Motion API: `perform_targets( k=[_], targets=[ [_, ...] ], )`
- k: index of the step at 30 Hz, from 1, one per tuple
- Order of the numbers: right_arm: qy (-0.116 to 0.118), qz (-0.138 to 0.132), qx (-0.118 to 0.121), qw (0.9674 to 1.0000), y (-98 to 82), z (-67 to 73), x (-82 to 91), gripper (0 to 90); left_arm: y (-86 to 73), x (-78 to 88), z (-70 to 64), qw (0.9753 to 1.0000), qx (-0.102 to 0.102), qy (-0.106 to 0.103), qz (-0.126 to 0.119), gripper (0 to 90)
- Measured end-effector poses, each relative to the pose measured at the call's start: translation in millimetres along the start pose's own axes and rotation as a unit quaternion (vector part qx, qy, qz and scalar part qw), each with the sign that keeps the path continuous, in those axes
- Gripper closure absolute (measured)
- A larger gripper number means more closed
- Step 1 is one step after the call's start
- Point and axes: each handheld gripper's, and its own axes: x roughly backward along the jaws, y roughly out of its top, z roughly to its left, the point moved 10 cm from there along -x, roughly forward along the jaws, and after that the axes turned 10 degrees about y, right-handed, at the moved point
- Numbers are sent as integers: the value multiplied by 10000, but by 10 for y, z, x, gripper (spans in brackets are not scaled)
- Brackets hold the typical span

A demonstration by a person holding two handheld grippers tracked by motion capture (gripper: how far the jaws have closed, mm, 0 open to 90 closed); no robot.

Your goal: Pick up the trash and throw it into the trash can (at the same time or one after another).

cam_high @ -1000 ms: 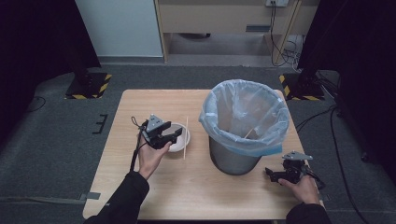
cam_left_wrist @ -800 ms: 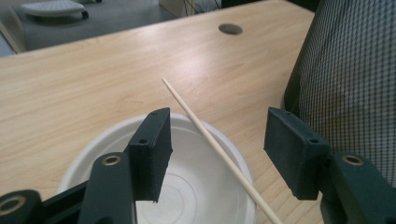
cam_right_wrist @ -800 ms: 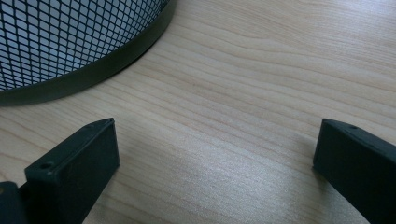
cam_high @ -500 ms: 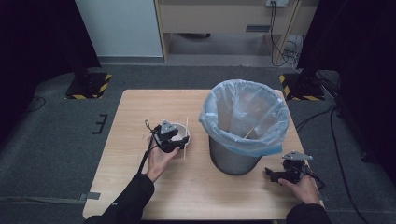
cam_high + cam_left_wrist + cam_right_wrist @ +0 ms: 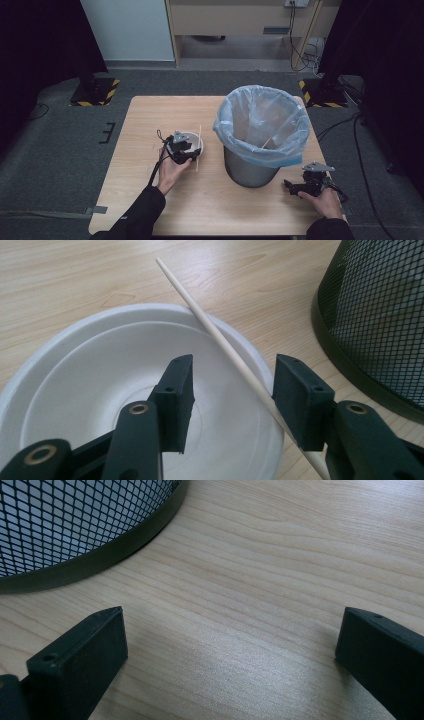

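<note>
While the wooden stick (image 5: 235, 357) lies slantwise across the right-hand rim of the white paper bowl (image 5: 95, 390), the left gripper (image 5: 232, 395) has come down over it, and its jaws have just been closing: about half open now, the stick between them, lying close against the right pad, the left pad not yet on it. From the high view the bowl (image 5: 196, 140) sits at about nine o'clock from the mesh bin (image 5: 250, 170), with the stick (image 5: 198, 147) running along the bowl's bin side, nearly twelve to six.

To my eye the step in hand is pinching that stick. It would go best if the jaws closed square across the shaft, near its middle, so it does not swing or slip out endwise. The left pad should clear the bowl's floor, or the bowl will be dragged along. I'd lift straight up before carrying it toward the bin, whose clear liner bag (image 5: 260, 120) stands open at the top.

Over at about five o'clock from the bin, the right gripper (image 5: 302, 186) rests low by the table (image 5: 150, 115) edge, its jaws spread wide over bare wood with nothing between them, as its own view (image 5: 225, 655) shows.

Counted: one loose stick on the bowl, what looks like another pale stick already in the bag (image 5: 266, 143), one bowl, one bin, two grippers.
</note>
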Motion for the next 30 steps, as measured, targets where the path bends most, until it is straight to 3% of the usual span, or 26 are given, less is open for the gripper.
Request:
perform_targets(
  k=[12, 16, 25, 30],
  targets=[
    [0, -1, 0, 10000, 0, 0, 0, 4, -49, -3, 80, 9997, 60, 132, 183, 601],
    [0, -1, 0, 10000, 0, 0, 0, 4, -82, -9, 128, 9993, 152, 156, 288, 666],
    [0, 0, -2, 10000, 0, 0, 0, 4, -126, -12, 157, 9988, 134, 156, 434, 845],
    [0, 0, 1, 10000, 0, 0, 0, 4, -129, -3, 185, 9987, 108, 191, 456, 851]
  ],
)
